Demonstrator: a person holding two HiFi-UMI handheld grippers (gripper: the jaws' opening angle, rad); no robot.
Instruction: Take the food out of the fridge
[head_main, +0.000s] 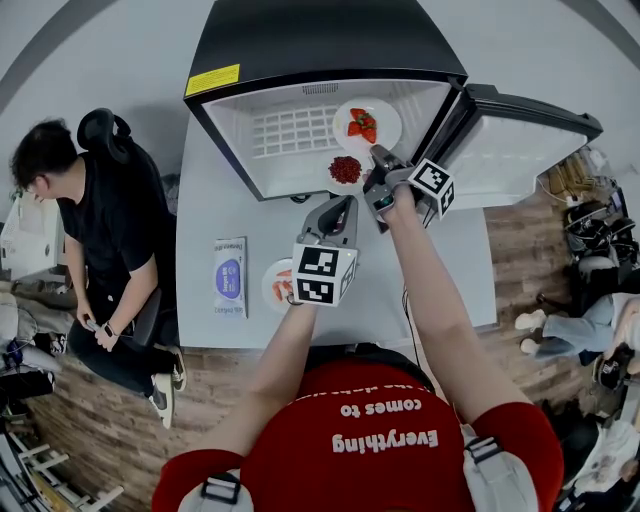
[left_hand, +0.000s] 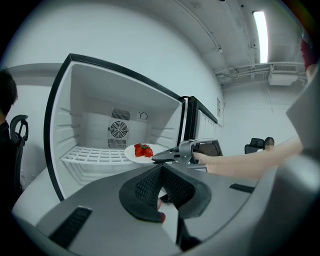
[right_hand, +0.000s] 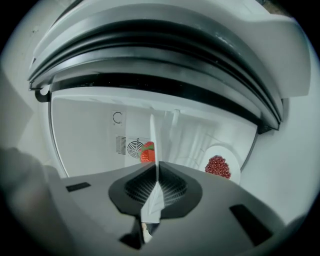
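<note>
Left gripper (left_hand: 161, 168), jaws together and empty, hangs outside the fridge (head_main: 330, 40); right gripper (right_hand: 156, 169), the nearer one, is clamped on the near rim of the strawberry plate (head_main: 386, 112) inside, so the pull likely runs straight back toward the person.

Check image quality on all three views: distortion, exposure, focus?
Head view: strong fisheye, the fridge and table edges bow; lighting even, sharp. Left gripper view: ceiling light blown out, dark vignette, own jaws soft. Right gripper view: fridge door curves heavily, plate edge in the jaws soft, strawberry behind it blurred.
</note>
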